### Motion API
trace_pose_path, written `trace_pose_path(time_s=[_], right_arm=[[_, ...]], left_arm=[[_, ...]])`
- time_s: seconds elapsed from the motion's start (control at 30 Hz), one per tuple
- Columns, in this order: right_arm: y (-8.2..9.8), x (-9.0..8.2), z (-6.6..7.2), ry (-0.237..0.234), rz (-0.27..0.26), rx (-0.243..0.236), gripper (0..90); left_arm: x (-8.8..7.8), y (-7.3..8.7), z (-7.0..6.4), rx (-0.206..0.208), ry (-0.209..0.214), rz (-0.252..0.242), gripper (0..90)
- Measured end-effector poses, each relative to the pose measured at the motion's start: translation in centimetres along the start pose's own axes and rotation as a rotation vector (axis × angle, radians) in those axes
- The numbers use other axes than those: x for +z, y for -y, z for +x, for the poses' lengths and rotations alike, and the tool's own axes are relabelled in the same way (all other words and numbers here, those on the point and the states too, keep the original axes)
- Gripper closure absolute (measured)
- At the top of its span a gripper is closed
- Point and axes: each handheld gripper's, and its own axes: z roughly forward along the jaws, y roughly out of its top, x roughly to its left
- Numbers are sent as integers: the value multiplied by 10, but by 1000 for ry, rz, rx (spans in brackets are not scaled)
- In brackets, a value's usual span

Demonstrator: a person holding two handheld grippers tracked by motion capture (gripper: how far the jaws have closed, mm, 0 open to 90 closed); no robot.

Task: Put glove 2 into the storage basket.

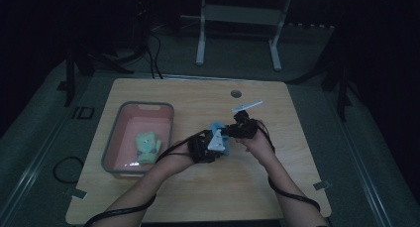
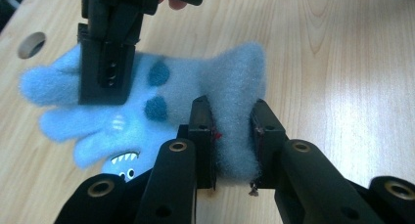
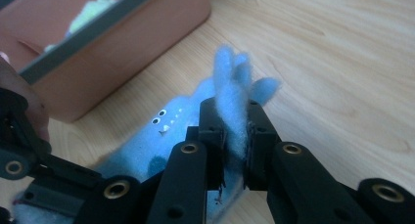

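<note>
A fluffy blue mitten [image 2: 186,82] with dark spots and a toothy face is held between both grippers just above the wooden table [image 1: 163,192], near its middle. My left gripper [image 2: 231,109] is shut on the mitten's cuff end, the pile bunched between its pads. My right gripper [image 3: 234,109] is shut on the finger end, with blue tips sticking up past its jaws. In the left gripper view, the right gripper [image 2: 105,72] comes down from the top left onto the mitten's fingers. From above, the left gripper [image 1: 210,142] and right gripper [image 1: 233,130] sit close together with the mitten [image 1: 216,126] between them.
A pink bin with a grey rim [image 1: 172,123] stands left of the hands and holds a pale green mitten [image 1: 147,145]. A round hole [image 1: 236,93] and a white strip [image 1: 247,106] lie toward the far edge. A metal stand [image 1: 200,53] rises behind the table.
</note>
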Motion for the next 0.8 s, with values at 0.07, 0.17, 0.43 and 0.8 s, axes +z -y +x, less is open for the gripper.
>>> trace_pose_path(time_s=[0.07,0.17,0.43,0.8], right_arm=[[-3,0,2,1,-3,-2,816],[-14,-1,10,-17,-19,-7,815],[-32,5,27,-37,-29,-30,815],[-61,22,53,-50,-22,-82,816]], left_arm=[[-7,0,2,6,-8,9,763],[-18,1,4,9,-21,17,763],[-40,7,8,13,-38,49,763],[-69,25,15,-13,-72,75,763]])
